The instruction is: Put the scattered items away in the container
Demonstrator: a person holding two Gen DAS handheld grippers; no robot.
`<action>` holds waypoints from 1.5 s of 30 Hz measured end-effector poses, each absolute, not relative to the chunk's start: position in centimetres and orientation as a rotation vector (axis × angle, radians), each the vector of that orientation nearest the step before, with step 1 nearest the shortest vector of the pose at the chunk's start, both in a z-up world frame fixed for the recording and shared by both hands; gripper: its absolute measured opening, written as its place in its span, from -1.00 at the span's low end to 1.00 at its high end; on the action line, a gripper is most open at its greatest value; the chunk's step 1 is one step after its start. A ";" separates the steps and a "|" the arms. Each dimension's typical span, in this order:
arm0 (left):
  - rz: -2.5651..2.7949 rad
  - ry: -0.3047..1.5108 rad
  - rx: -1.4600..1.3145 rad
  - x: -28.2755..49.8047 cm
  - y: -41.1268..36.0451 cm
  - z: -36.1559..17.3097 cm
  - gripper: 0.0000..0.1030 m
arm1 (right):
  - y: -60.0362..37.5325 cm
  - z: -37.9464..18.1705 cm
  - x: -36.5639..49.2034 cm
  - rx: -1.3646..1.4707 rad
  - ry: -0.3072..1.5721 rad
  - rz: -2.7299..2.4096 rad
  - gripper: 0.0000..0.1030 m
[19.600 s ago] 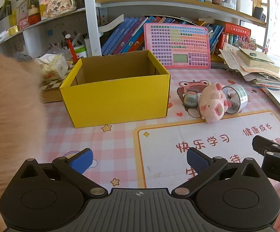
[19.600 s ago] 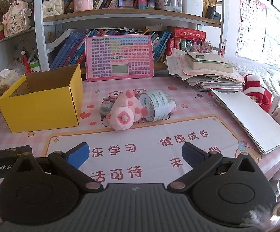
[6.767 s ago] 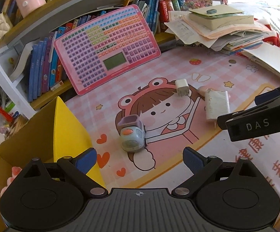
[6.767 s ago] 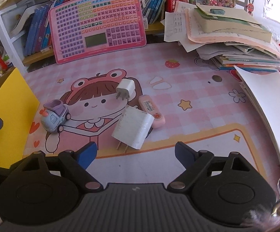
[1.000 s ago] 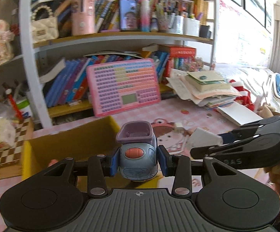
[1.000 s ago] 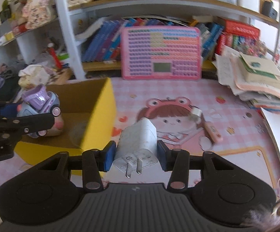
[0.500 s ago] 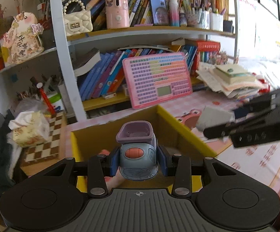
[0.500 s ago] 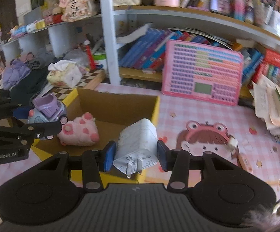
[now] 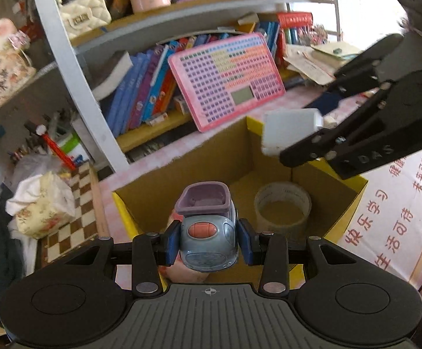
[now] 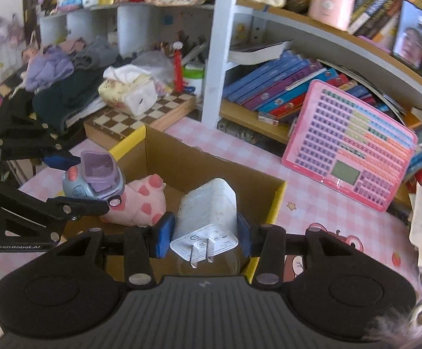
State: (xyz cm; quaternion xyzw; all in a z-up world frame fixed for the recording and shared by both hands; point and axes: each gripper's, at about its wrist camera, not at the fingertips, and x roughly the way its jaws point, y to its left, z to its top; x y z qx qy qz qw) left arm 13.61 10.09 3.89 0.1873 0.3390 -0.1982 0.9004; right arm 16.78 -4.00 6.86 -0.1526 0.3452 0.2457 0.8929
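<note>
Left gripper tilts down over the yellow box, clamped on my toy car; tape roll lies inside. From the right wrist, my right gripper pinches the white charger above the box, beside the pink plush.

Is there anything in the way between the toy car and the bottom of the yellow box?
Partly: the pink plush pig lies in the yellow box right beneath the toy car. Nothing covers the opening.
</note>
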 end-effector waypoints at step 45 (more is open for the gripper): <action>-0.523 1.075 0.171 21.0 9.5 -3.0 -0.24 | 6.0 -3.5 30.8 -0.568 1.077 0.634 -0.15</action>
